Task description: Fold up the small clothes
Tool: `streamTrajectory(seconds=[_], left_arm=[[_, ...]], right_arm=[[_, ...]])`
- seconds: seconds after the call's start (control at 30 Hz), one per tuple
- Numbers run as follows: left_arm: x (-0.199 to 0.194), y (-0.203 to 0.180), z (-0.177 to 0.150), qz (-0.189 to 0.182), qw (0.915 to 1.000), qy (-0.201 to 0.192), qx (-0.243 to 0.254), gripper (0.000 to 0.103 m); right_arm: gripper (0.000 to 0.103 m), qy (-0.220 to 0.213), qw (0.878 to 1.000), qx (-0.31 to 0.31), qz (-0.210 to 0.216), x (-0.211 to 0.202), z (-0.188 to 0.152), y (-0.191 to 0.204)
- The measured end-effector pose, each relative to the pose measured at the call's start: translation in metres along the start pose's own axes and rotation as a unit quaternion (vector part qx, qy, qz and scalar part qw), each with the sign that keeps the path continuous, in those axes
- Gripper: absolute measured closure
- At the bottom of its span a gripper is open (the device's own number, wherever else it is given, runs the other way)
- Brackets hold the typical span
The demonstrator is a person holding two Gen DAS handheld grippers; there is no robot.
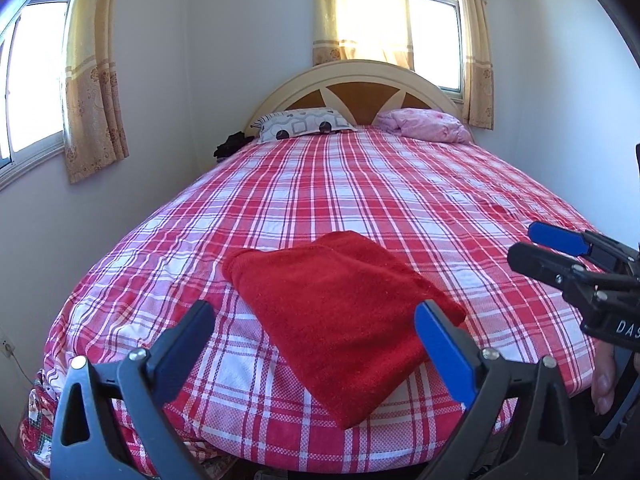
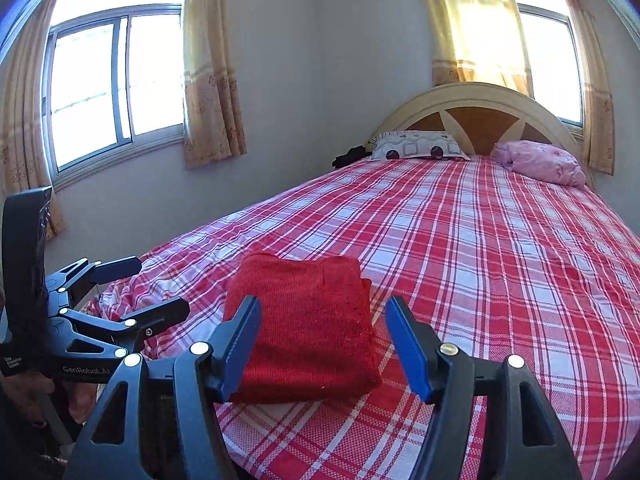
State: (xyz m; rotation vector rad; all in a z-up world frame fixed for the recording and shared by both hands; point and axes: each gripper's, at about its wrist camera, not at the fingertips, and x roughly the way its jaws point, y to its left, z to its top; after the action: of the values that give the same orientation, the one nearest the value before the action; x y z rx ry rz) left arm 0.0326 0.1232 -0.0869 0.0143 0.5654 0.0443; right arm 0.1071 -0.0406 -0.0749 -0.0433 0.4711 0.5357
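While both grippers are held above the near edge of the bed [image 1: 400, 200], a folded red garment [image 1: 340, 300] is seen lying flat on the red-and-white checked sheet near the foot, untouched. The left gripper [image 1: 316, 332] is shown with jaws spread wide and nothing between them; the right gripper [image 2: 320, 328] is likewise released and empty. At the far end, a patterned pillow [image 1: 304, 124] and a pink bundle [image 1: 424, 124] are set against the headboard [image 1: 352, 76].
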Motion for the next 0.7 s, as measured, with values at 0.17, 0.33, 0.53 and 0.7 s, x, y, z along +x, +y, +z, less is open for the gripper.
streamTrajectory(seconds=[0.17, 0.33, 0.53, 0.7], left_arm=[[-0.0005, 0.0009, -0.0004, 0.001, 1.0, 0.001, 0.0, 0.001], [-0.0014, 0.0011, -0.0002, 0.002, 1.0, 0.0, 0.0, 0.001], [-0.0025, 0.0, -0.0004, 0.003, 1.0, -0.001, 0.0, 0.001], [-0.0027, -0.0005, -0.0004, 0.003, 1.0, -0.001, 0.0, 0.001]], right_arm=[[0.038, 0.001, 1.0, 0.007, -0.002, 0.0002, -0.0004, -0.003], [0.038, -0.001, 1.0, 0.007, -0.002, -0.0016, -0.0007, -0.0022], [0.038, -0.006, 1.0, 0.006, 0.0, -0.0049, -0.0003, 0.0005], [0.038, -0.006, 1.0, 0.008, 0.0, -0.0057, -0.0033, 0.0004]])
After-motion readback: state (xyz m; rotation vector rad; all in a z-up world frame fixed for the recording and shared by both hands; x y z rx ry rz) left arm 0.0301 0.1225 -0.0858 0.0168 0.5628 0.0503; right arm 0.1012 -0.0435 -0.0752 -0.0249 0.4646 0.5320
